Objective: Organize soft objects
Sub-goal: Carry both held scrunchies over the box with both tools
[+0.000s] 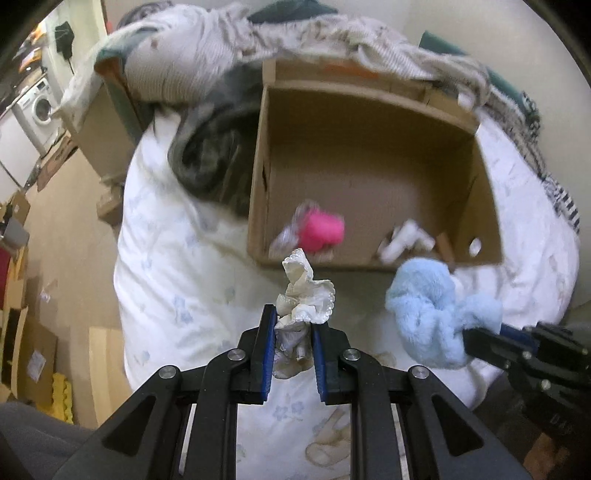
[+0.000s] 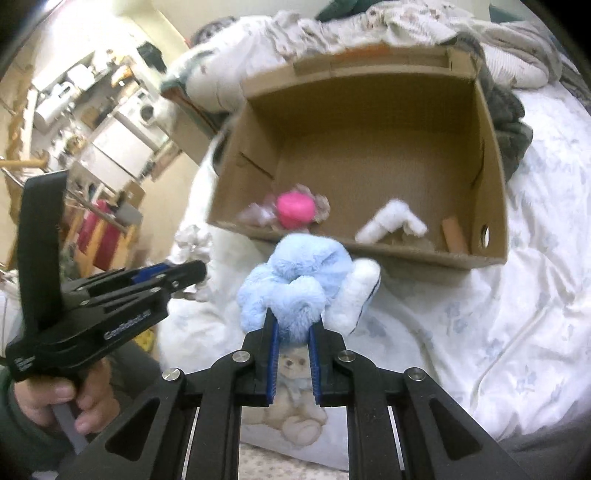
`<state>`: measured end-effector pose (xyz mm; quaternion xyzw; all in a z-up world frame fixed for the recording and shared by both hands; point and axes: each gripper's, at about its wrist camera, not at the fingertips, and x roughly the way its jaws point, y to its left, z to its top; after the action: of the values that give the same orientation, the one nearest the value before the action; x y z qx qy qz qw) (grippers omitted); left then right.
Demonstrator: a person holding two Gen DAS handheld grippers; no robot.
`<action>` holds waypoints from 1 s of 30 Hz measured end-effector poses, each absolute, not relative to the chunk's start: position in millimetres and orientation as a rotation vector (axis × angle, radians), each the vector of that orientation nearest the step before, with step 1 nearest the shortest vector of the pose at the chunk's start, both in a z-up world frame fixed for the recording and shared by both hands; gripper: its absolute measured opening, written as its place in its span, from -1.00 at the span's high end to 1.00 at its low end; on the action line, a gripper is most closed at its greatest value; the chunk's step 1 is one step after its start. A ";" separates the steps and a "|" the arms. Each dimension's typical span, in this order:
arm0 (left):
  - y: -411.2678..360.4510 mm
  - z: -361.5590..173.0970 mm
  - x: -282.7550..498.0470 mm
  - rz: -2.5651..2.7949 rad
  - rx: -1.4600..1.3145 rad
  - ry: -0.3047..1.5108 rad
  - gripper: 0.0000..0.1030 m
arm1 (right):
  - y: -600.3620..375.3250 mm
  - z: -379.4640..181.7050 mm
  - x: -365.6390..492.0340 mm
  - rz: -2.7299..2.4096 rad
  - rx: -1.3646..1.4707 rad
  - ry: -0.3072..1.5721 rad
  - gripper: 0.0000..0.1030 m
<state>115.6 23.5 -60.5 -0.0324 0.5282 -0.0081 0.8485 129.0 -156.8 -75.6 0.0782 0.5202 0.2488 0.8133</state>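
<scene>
My left gripper (image 1: 293,319) is shut on a crumpled cream lace cloth (image 1: 306,291) and holds it just short of the near wall of an open cardboard box (image 1: 258,177). My right gripper (image 2: 293,319) is shut on a fluffy light-blue plush toy (image 2: 295,280) with a white part, also just short of the box (image 2: 491,155). The plush toy also shows in the left wrist view (image 1: 428,306). Inside the box lie a pink soft object (image 2: 295,208), a white plush piece (image 2: 388,221) and a small brown piece (image 2: 454,234).
The box sits on a bed with a white floral duvet (image 2: 517,314). A dark grey blanket (image 1: 210,155) lies left of the box. Heaped bedding (image 1: 332,33) lies behind it. Floor with cardboard and a washing machine (image 1: 37,110) are at the left.
</scene>
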 end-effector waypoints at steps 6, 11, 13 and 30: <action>27.1 -21.4 132.9 -0.014 -0.062 0.975 0.68 | -176.3 -38.8 135.2 0.504 0.210 0.963 0.69; 30.1 -16.7 158.6 -0.004 -0.039 0.934 0.68 | -197.0 -20.6 153.9 0.435 0.216 0.859 0.69; 31.9 -16.8 168.5 0.007 -0.030 0.913 0.68 | -204.5 -19.8 163.2 0.411 0.225 0.845 0.69; 24.1 -62.3 198.6 -0.016 -0.014 0.869 0.68 | -203.3 -93.8 211.2 0.345 0.263 1.018 0.69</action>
<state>198.6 24.1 -62.3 -0.0065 0.4211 -0.0078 0.9070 211.2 -203.3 -93.8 0.1251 0.4835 0.1638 0.8507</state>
